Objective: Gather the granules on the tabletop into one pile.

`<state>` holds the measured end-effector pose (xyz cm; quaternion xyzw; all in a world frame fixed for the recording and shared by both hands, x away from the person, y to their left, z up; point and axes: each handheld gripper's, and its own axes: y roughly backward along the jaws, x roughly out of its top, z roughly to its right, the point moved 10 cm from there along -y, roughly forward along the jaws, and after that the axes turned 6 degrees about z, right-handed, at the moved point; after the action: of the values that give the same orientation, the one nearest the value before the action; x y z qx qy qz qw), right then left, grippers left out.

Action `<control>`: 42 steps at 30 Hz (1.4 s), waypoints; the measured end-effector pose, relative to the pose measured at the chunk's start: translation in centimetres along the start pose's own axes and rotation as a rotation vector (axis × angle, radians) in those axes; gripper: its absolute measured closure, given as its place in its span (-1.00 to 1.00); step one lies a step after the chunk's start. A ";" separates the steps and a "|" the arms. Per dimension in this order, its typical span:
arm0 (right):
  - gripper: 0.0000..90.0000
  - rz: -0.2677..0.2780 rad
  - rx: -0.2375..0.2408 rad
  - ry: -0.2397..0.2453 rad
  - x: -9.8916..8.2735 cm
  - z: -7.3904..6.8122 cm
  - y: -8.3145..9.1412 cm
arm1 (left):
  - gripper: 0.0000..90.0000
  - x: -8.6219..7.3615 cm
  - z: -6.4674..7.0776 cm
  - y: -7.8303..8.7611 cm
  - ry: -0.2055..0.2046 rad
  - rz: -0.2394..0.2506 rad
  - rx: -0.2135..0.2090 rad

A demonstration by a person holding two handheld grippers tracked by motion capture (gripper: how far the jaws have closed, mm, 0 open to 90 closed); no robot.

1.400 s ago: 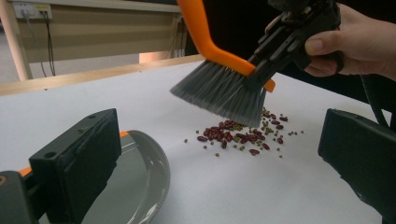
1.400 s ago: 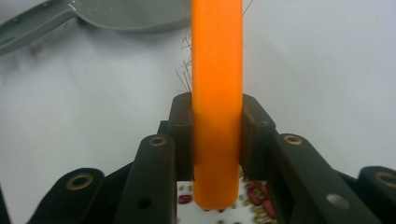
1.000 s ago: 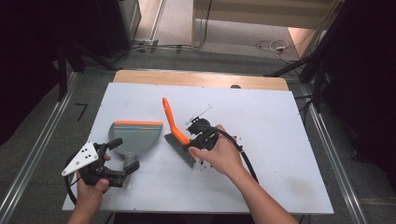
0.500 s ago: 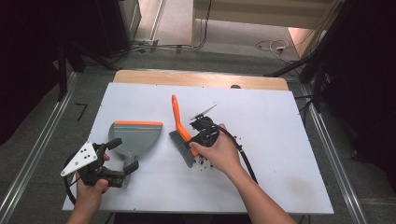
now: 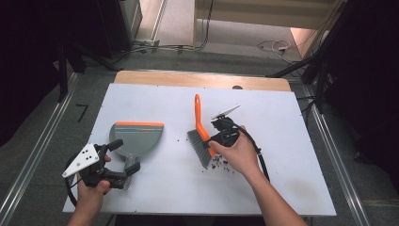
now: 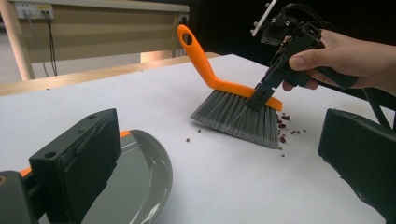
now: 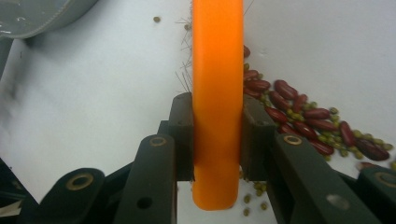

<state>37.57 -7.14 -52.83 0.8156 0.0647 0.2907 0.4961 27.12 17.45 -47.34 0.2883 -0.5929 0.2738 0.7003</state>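
Brush [image 5: 202, 136] clamped in right hand-held gripper [image 5: 217, 140], bristles beside spilled beans [image 5: 220, 161]. Left hand-held gripper [image 5: 123, 157] open over dustpan [image 5: 136, 138]. No legible writing.

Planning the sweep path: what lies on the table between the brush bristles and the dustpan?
Mostly bare white table between brush and dustpan, apart from a few stray specks, seen in the left gripper view.

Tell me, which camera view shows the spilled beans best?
The right gripper view: the beans lie close, red and small green ones distinct, beside the brush. The left gripper view shows dark specks by the bristles; the high view shows tiny dots.
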 end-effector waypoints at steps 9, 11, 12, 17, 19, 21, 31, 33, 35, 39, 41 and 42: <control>0.52 0.016 0.079 0.018 1.0 -3.1 -0.2 | -1.00 0.0 0.2 -0.2 -0.001 -0.003 -0.003; 0.52 0.012 0.094 0.024 1.4 -4.1 -0.7 | -1.00 0.0 0.2 -0.2 0.000 -0.003 -0.004; 0.52 0.010 0.100 0.023 1.6 -4.5 -1.0 | -1.00 0.0 0.2 -0.2 0.000 -0.003 -0.004; 0.52 -0.029 0.141 -0.006 2.2 -5.9 -2.9 | -1.00 -0.1 0.1 0.1 0.003 0.000 0.000; 0.52 -0.035 0.127 -0.023 2.4 -5.5 -3.6 | -1.00 -0.1 0.1 0.3 0.003 0.002 0.003; 0.52 -0.038 0.131 -0.051 2.7 -5.0 -3.8 | -1.00 -0.1 0.0 0.4 0.004 0.003 0.003; 0.52 -0.044 0.105 -0.127 2.0 -1.6 -2.4 | -1.00 -0.2 0.0 0.1 0.001 -0.004 0.003; 0.52 -0.040 0.104 -0.138 1.7 -0.8 -2.0 | -1.00 -0.3 0.0 0.0 0.002 -0.007 0.003; 0.52 -0.038 0.100 -0.152 1.3 -0.1 -1.5 | -1.00 -0.3 0.0 -0.1 0.001 -0.008 0.003; 0.52 -0.035 0.087 -0.168 0.8 1.2 -0.7 | -1.00 -0.3 0.1 -0.2 0.000 -0.008 0.002; 0.52 -0.036 0.087 -0.182 0.5 1.6 -0.3 | -1.00 -0.3 0.1 -0.2 0.000 -0.009 0.004; 0.52 -0.033 0.085 -0.182 0.4 1.9 -0.2 | -1.00 -0.3 0.1 -0.2 0.000 -0.009 0.004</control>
<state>38.97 -8.37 -53.49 0.8576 0.0450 0.2044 0.4698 27.15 17.23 -47.61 0.2923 -0.5912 0.2718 0.7008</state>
